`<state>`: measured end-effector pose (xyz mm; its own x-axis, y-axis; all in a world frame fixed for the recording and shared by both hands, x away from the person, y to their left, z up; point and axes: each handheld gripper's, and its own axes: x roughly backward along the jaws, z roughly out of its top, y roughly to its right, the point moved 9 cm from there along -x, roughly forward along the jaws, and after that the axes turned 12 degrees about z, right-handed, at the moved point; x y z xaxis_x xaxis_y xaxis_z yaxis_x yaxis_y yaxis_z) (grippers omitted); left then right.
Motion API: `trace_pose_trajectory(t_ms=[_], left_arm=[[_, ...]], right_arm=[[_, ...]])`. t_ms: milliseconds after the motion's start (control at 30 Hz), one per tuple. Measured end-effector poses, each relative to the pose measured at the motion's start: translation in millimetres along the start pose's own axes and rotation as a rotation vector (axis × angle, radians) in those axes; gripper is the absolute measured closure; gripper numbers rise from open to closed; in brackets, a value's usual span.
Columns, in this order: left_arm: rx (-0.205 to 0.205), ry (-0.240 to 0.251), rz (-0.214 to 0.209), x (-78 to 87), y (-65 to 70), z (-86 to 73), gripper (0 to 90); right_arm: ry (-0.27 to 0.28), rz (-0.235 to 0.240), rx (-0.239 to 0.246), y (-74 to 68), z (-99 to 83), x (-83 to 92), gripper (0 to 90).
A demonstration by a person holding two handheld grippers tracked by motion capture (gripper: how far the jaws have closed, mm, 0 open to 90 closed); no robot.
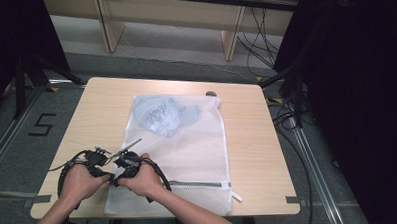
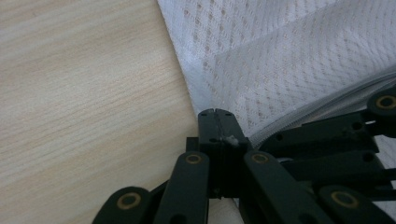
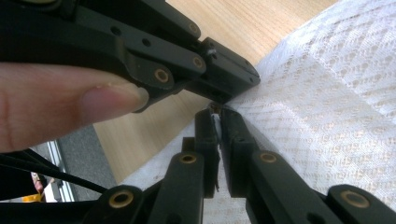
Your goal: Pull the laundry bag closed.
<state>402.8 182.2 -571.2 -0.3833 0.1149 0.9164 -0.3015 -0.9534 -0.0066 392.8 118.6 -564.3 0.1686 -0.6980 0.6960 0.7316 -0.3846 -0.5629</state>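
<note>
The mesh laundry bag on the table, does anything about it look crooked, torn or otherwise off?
No tear or spill shows. The mesh laundry bag lies slightly askew on the table, its near end overhanging the front edge. The left gripper and right gripper are both clamped on its near-left edge.

Mesh bags: one
Garments inside: one
Tools: two, left tool, right tool
Surface: one
</note>
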Motion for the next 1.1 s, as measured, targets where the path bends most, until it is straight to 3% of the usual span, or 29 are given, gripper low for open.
trace_pose_trajectory(t_ms=[67,100,200,233,300,333,433,633,733,800,900,933,1000,1033,1100], left_arm=[[-0.008,0.009,-0.003,-0.4,0.4,0.1,89.7],[-0.011,0.005,-0.002,-0.2,0.7,-0.1,89.7],[-0.021,0.010,0.007,-0.2,1.1,0.1,89.7],[-0.071,-0.019,0.011,1.9,-1.7,-2.7,89.7],[-0.072,-0.016,0.014,1.7,-1.5,-2.5,89.7],[-0.042,0.001,0.009,0.6,1.3,-0.8,89.7],[-0.026,0.017,0.016,-0.6,2.5,0.5,89.8],[-0.044,0.006,0.018,0.5,1.9,-0.7,89.8],[-0.041,0.006,0.012,0.2,2.1,-0.5,89.8],[-0.037,0.007,0.007,0.4,1.8,-0.7,89.8],[-0.040,0.010,0.010,0.2,1.9,-0.4,89.8],[-0.040,0.010,0.012,0.1,2.1,-0.3,89.8],[-0.039,0.010,0.012,0.2,2.1,-0.4,89.8],[-0.038,0.011,0.010,0.2,2.1,-0.4,89.8],[-0.037,0.009,0.010,0.2,2.1,-0.3,89.8]], right_arm=[[-0.004,0.001,0.014,2.3,-0.8,0.7,86.7],[0.000,0.001,-0.018,0.1,-1.6,0.7,86.7],[0.002,-0.004,-0.016,0.7,-1.7,1.6,86.8],[0.002,-0.008,-0.009,0.8,-1.5,3.0,86.8],[-0.001,-0.009,-0.021,0.4,-2.1,3.3,86.8],[-0.002,-0.004,-0.026,0.2,-2.4,3.7,86.9],[-0.006,-0.009,-0.033,3.0,-3.5,7.1,86.9],[-0.004,-0.010,-0.045,3.8,-4.5,9.3,87.0],[0.004,-0.009,-0.024,5.5,-4.5,10.2,87.0],[-0.007,-0.007,-0.050,3.8,-6.3,11.2,87.0],[-0.010,-0.003,-0.017,6.6,-6.6,12.4,87.0],[-0.011,-0.008,-0.051,5.3,-7.9,13.1,87.0],[-0.012,-0.010,-0.045,5.8,-7.7,13.3,87.0],[-0.013,-0.013,-0.070,4.1,-8.5,14.7,87.0],[-0.010,-0.016,-0.076,4.4,-8.5,14.8,87.0]])
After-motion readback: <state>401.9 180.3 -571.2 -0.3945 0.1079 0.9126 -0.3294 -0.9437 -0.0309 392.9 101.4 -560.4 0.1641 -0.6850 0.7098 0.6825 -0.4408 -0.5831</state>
